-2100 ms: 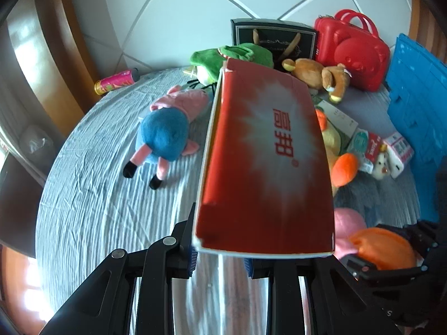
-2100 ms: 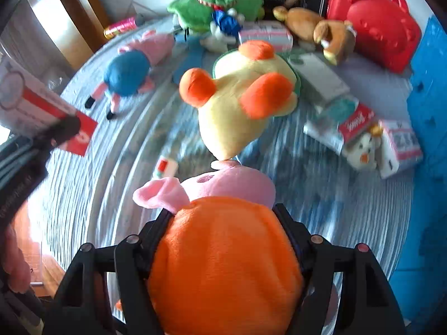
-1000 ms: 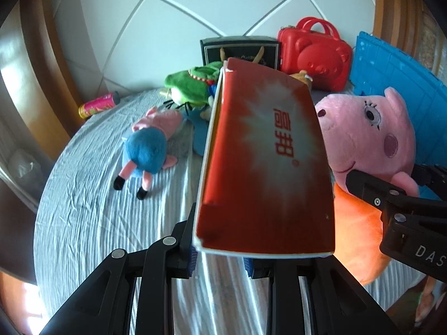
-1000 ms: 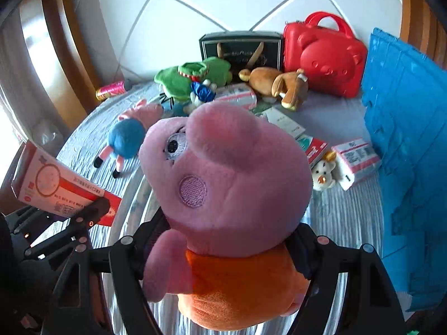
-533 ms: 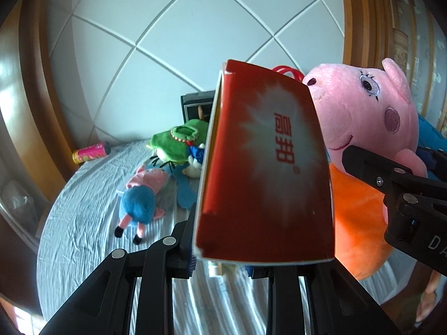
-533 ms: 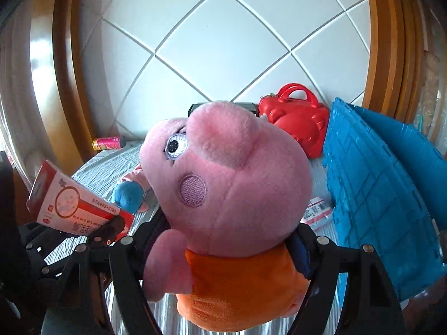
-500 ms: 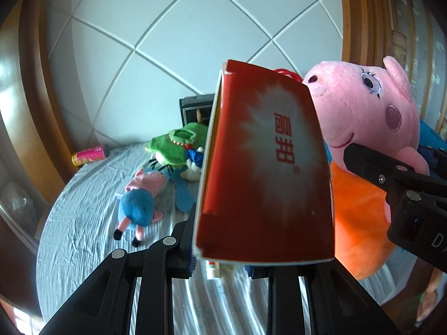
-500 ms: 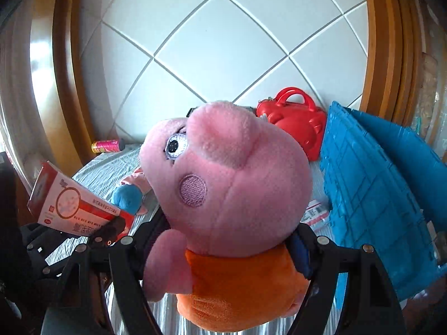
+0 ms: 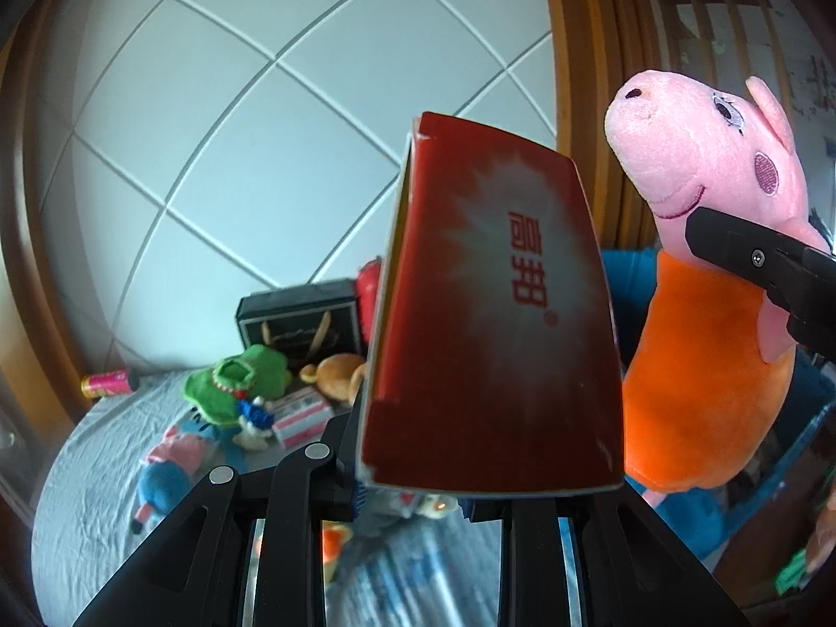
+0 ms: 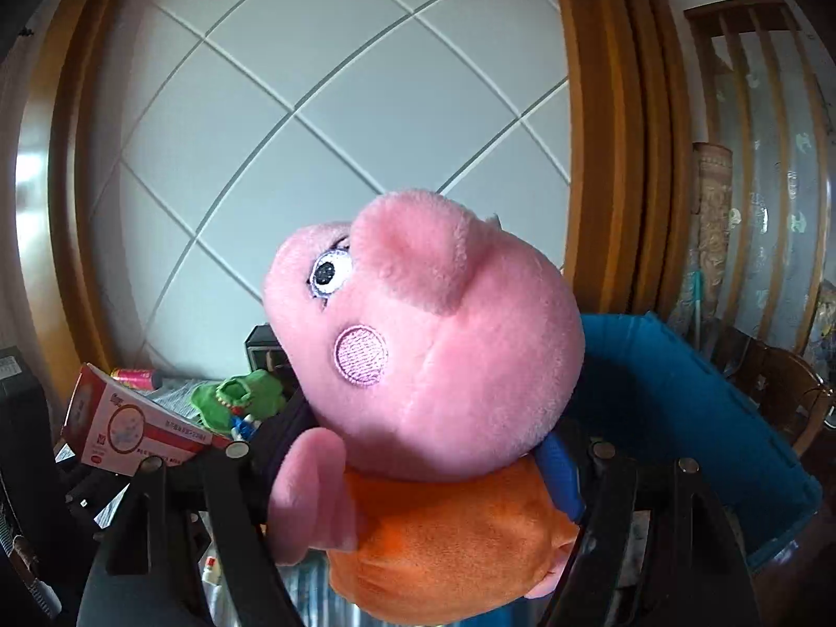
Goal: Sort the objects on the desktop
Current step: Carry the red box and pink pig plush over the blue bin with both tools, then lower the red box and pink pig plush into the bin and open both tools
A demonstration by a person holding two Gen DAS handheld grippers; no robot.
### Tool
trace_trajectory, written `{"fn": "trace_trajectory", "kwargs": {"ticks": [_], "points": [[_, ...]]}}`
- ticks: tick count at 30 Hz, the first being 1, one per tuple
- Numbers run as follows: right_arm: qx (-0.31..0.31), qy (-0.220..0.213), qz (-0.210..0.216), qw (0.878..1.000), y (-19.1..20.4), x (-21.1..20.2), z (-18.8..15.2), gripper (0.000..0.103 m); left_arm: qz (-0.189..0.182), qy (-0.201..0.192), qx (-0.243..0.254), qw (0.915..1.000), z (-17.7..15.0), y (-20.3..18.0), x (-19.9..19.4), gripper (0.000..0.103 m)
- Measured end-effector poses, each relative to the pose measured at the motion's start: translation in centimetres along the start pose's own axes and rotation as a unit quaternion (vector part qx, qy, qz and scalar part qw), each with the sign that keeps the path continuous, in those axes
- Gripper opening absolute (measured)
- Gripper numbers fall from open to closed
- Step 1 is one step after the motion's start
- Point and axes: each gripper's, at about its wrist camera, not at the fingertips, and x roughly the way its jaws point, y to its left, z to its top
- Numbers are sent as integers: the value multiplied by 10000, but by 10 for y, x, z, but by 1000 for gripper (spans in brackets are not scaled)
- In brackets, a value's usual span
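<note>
Both grippers have risen since the earlier frames, so the tiled wall now fills most of each view and the table (image 9: 78, 496) has dropped low.

Far left on its striped cloth, a pink can (image 9: 107, 382) lies on its side by the wall. Next comes a small blue-bodied pig toy (image 9: 167, 470), then a green plush (image 9: 240, 384), a striped carton (image 9: 300, 414) and a brown bear (image 9: 334, 373) before a black box (image 9: 298, 324). Most of the bear and whatever stands behind it is hidden.

What hides them is the red box (image 9: 491, 324). The left gripper (image 9: 410, 499) has its jaws closed on the box's near end. Its long axis runs up and away from the camera, leaning slightly left, printed characters facing the lens. The jaw tips themselves are covered by the box's lower edge.

To the right, the pink pig plush (image 10: 423, 366) is clamped at its orange body by the right gripper (image 10: 418, 475), jaws spread wide around it. It stands upright, snout aimed up and left in the left wrist view, well above the table. Behind it lies a blue crate (image 10: 679, 407), partly cut off by the plush, its inside not visible.
</note>
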Motion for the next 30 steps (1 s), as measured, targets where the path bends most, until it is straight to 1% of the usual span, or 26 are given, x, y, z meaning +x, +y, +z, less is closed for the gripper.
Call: {"fn": "trace_trajectory", "kwargs": {"ticks": [2,5,8,11,15,18,20,26,29,30], "points": [[-2,-129,-148,9998,-39,-6,9,76,-118,-26,57,9999,10,-37,6,25],[62,-181,-344,9992,-97,-11,17,76,-296,-64,143,9994,25,-92,14,25],[47,-112,-572,9983,-155,-15,18,76,-473,-103,229,9986,40,-148,23,25],[141,28,-757,9970,-207,-14,7,76,-628,-108,316,9975,52,-200,32,25],[324,288,-868,9953,-266,-8,-10,76,-564,286,448,9970,41,-234,54,25],[426,521,-847,9941,-294,4,-25,76,-515,581,546,9955,33,-259,71,25],[468,740,-815,9928,-308,12,-36,76,-474,791,575,9941,27,-268,81,25],[524,1296,-669,9879,-322,43,-67,76,-306,1298,581,9894,7,-274,105,25],[559,1467,-646,9855,-328,50,-77,76,-286,1471,515,9874,1,-274,112,26],[559,1524,-650,9846,-328,52,-81,76,-279,1493,511,9871,0,-275,112,32]]}}
